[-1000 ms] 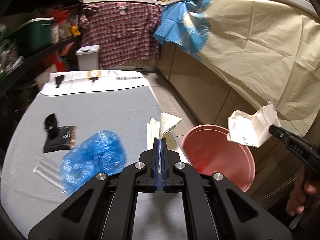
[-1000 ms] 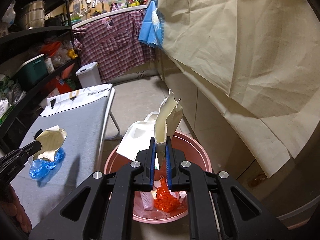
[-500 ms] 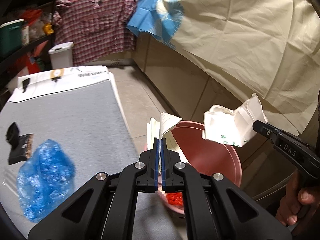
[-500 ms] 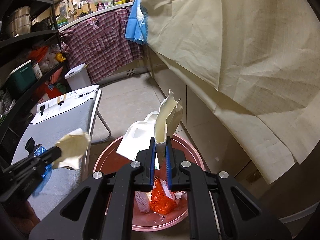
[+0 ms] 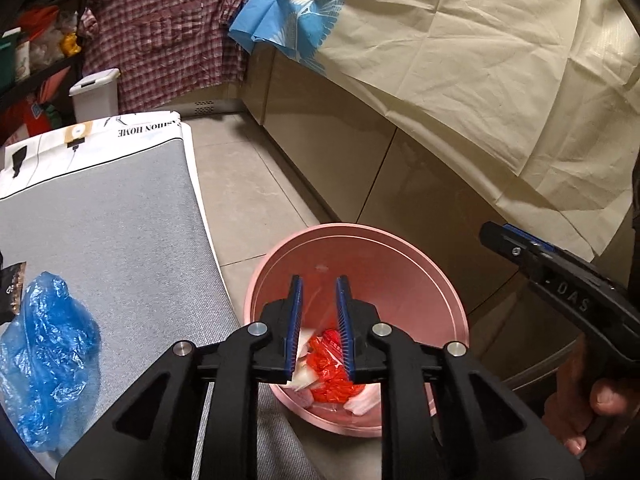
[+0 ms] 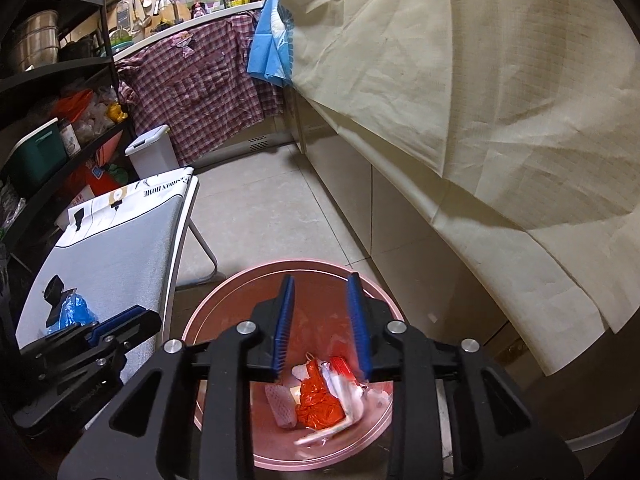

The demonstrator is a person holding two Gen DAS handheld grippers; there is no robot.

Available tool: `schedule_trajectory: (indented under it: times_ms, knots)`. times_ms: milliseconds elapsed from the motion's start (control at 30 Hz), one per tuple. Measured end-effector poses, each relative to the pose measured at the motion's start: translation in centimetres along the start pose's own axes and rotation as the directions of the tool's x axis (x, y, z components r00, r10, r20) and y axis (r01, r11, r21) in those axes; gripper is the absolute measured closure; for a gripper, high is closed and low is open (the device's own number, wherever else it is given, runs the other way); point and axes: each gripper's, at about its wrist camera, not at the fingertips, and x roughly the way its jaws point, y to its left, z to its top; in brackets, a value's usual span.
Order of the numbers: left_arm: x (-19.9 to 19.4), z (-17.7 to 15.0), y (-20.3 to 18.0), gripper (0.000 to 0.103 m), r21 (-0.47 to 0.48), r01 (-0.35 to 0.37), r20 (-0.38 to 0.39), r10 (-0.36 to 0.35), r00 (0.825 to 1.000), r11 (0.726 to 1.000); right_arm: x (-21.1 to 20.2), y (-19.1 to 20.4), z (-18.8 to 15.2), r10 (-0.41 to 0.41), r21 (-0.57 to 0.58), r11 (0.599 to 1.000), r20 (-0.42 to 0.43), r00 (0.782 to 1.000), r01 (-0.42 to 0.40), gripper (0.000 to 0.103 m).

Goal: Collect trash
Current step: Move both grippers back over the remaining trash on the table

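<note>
Directly below both sets of fingers sits the pink basin, on the floor just beside the worktop edge. Your left gripper hangs over its near-left rim, fingers parted, nothing between them. Your right gripper hangs over the basin centre, fingers also parted and empty. Inside the basin: crumpled orange wrapper, white paper scraps, a mesh sleeve; part of this is blurred in the right wrist view.

Remaining trash, 2 items visible, both on the worktop:
1. Blue plastic bag, crumpled, lying to the left of your left fingers and a little behind their tips. Its long axis runs roughly front to back along the worktop.
2. Dark wrapper, just beyond the bag at the frame edge, touching or overlapping it; cannot tell which.

Judgement: the left gripper is clearly the nearer one; the right is separated from the bag by the basin and the worktop edge. The next pick calls for swinging left and closing across the bag's short side. Risk: thin film may slip or drag the dark wrapper along.

Further out: tiled floor, white bin, checked shirt over the counter.
</note>
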Motion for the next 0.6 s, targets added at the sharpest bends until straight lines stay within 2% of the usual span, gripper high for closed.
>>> schedule_trajectory:
  times_ms: [300, 600]
  knots:
    - [-3.2, 0.1, 0.7, 0.085, -0.009, -0.028, 0.032, 0.028, 0.999, 1.000, -1.0, 0.5, 0.0, 0.020, -0.017, 1.000, 0.039, 0.999, -0.019, 0.071]
    - [-9.4, -0.1, 3.4, 0.085, -0.032, -0.085, 0.089, 0.088, 0.992, 0.996, -4.1, 2.4, -0.6, 0.073, -0.086, 0.994, 0.089, 0.993, -0.065, 0.071]
